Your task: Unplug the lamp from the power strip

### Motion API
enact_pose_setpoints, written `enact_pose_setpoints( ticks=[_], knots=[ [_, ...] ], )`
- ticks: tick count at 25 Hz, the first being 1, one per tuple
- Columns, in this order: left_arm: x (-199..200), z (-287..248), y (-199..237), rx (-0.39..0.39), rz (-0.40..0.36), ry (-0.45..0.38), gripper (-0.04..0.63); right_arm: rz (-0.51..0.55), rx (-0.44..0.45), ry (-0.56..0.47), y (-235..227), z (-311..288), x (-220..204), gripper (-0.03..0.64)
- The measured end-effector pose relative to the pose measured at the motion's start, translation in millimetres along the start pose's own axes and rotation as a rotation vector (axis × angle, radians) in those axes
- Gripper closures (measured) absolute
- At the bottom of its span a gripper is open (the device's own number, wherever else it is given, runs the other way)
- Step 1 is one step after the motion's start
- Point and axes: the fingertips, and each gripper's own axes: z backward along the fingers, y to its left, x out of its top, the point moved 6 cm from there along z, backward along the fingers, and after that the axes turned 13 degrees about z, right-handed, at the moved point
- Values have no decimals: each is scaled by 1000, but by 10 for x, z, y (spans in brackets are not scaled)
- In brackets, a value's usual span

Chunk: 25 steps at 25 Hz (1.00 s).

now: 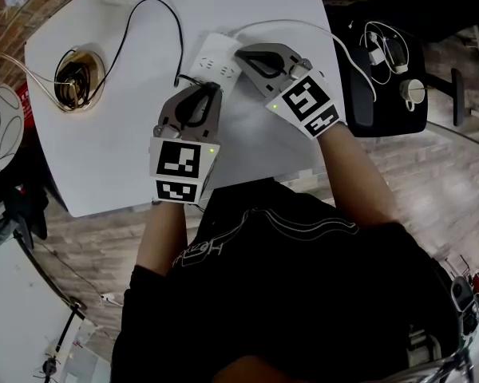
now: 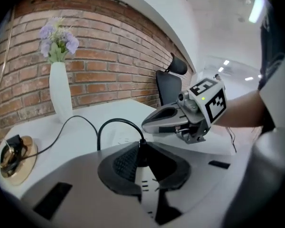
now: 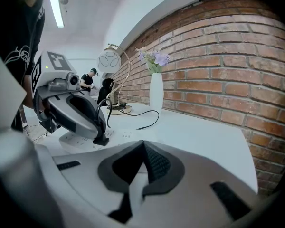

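Observation:
A white power strip [image 1: 214,59] lies on the white table [image 1: 104,150]. My left gripper [image 1: 210,88] is shut on a black plug [image 3: 101,138] right at the strip's top face; whether the prongs are out is hidden. The plug's black cord [image 1: 156,6] arcs away to the lamp's gold base [image 1: 78,76]. In the left gripper view the plug [image 2: 141,148] sits between the pads with the cord [image 2: 115,122] looping over it. My right gripper [image 1: 241,54] is shut with nothing in it, its tip over the strip's right end.
A white vase with flowers [image 2: 61,96] stands at the table's far side by the brick wall. The strip's white cable [image 1: 303,25] runs off to the right. A black chair [image 1: 383,70] with small devices is beside the table. The lamp's globe shade [image 1: 0,130] hangs at the left.

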Motion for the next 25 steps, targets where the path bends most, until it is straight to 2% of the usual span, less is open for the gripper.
enact_pose_setpoints(
  ticks=[2,8,10,12,14,15,18,25],
  knots=[
    [-16,11,-37,29,-76,-24,551,0,1,-1,3,-2,2,620],
    [-10,2,-78,62,-206,-37,551,-4,-2,-3,-7,-3,1,621],
    [-32,0,-58,38,-163,-30,551,-3,-2,-2,-4,-6,2,621],
    [-11,33,-1,-24,-29,-57,551,-1,-1,0,-1,-7,5,621],
    [136,134,83,-88,119,-138,551,-1,-1,1,-5,-2,7,621],
    [235,182,125,-92,129,-158,552,-2,-1,0,-8,-3,9,621],
    [404,221,172,-100,50,-120,551,-5,-4,1,-17,-8,6,620],
    [342,317,150,-121,110,-110,549,-51,2,12,-32,-4,-8,620]
  ],
)
